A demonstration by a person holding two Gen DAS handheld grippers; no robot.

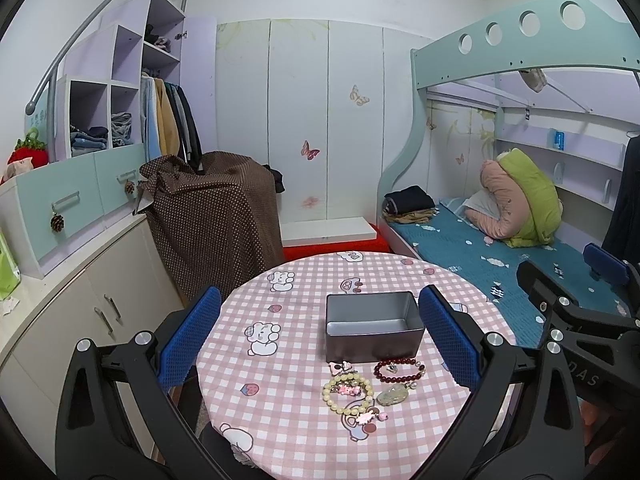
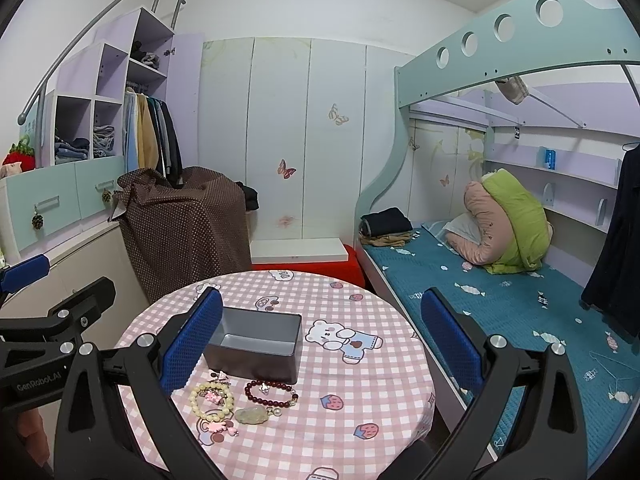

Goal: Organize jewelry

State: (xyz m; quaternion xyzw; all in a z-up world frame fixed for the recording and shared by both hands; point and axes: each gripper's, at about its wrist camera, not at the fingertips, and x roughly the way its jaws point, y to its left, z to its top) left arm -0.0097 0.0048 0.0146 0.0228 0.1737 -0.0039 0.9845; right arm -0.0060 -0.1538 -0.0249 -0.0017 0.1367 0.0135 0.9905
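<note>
Both your left hand-held gripper (image 1: 318,340) and right hand-held gripper (image 2: 320,338) stand wide open, empty. The bead bracelets (image 1: 347,394), lower centre, look light, slack, slippery; pinch across the strand.

— What sits on the round table (image 1: 304,432) with the pink checked cloth?

— A grey metal tin (image 1: 374,328), open at the top and with nothing inside. Just in front of it lies the jewelry: a dark red bead bracelet (image 1: 399,372), a pale yellow bead bracelet (image 1: 347,394), a greenish pendant (image 1: 392,397) between them, and small pink charms (image 1: 370,418) at the near edge.

— And the left gripper (image 1: 320,336)?

— Its blue-padded fingers (image 1: 188,336) stand wide apart above the table, the tin between them, touching nothing.

— Anything else nearby?

— The right gripper (image 1: 576,280) shows at the right edge, over the bed (image 1: 480,256) with the teal cover. It holds nothing.
</note>
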